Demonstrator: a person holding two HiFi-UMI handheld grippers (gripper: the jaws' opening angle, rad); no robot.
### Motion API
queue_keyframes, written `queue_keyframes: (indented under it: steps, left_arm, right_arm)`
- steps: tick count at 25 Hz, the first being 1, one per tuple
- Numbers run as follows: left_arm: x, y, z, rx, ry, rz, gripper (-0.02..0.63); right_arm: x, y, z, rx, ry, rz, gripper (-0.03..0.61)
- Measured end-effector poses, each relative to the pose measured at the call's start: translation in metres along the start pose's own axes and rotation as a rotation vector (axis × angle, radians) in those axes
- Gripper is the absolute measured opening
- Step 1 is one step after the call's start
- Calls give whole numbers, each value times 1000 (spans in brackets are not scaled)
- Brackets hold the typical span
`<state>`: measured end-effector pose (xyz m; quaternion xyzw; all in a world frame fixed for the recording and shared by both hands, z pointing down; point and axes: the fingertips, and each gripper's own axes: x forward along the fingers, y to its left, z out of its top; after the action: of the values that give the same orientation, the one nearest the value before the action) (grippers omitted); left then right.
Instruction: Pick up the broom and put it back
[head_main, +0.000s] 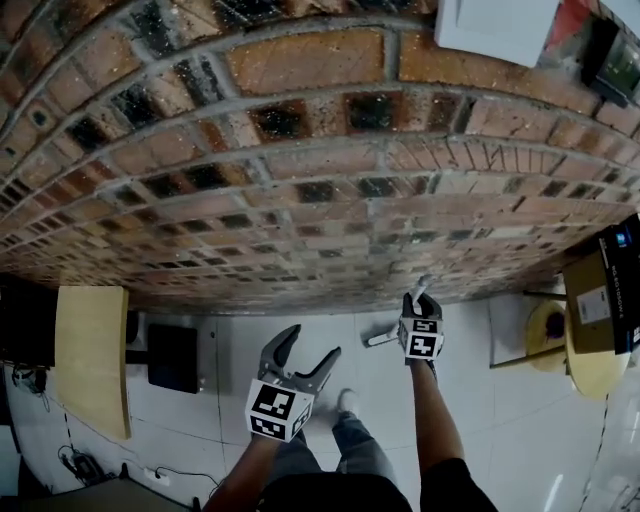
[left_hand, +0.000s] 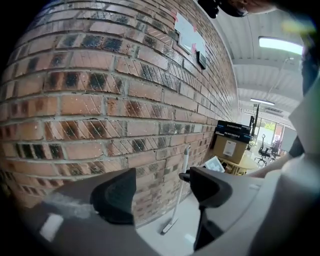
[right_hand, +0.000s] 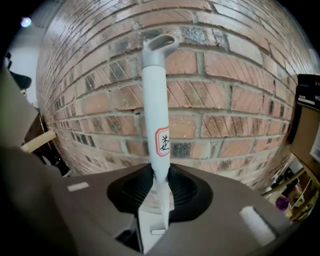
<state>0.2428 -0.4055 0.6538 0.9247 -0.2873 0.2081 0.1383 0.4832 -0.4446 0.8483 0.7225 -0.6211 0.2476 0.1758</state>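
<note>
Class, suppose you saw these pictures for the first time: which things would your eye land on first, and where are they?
The brick wall fills most of every view. Before it stands a white broom, its handle clamped upright in the right gripper. The left gripper hangs open and empty beside it.

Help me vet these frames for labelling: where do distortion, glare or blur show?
Head view: brick wall courses bow into arcs. Left gripper view: ceiling light blows out, dark vignette at the corners. Right gripper view: wall bulges, broom handle is sharp.
</note>
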Motion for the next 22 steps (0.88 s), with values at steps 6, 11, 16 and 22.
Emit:
queue_keyframes:
  steps: [6, 11, 16, 22]
  left_arm:
    - [-20, 11, 0, -30, -19, 48, 339]
    - [-40, 34, -3, -42, -40, 89, 341]
    - [-65, 53, 8, -33, -81, 108, 340]
    - [-101, 51, 36, 42, -169, 66, 340]
  right_arm:
    - [34, -3, 13, 30, 12, 1, 108]
    - [14, -8, 23, 94, -3, -56, 287]
    - [-51, 24, 71, 41, -136, 5, 337]
    - [-163, 89, 147, -31, -323, 33, 352]
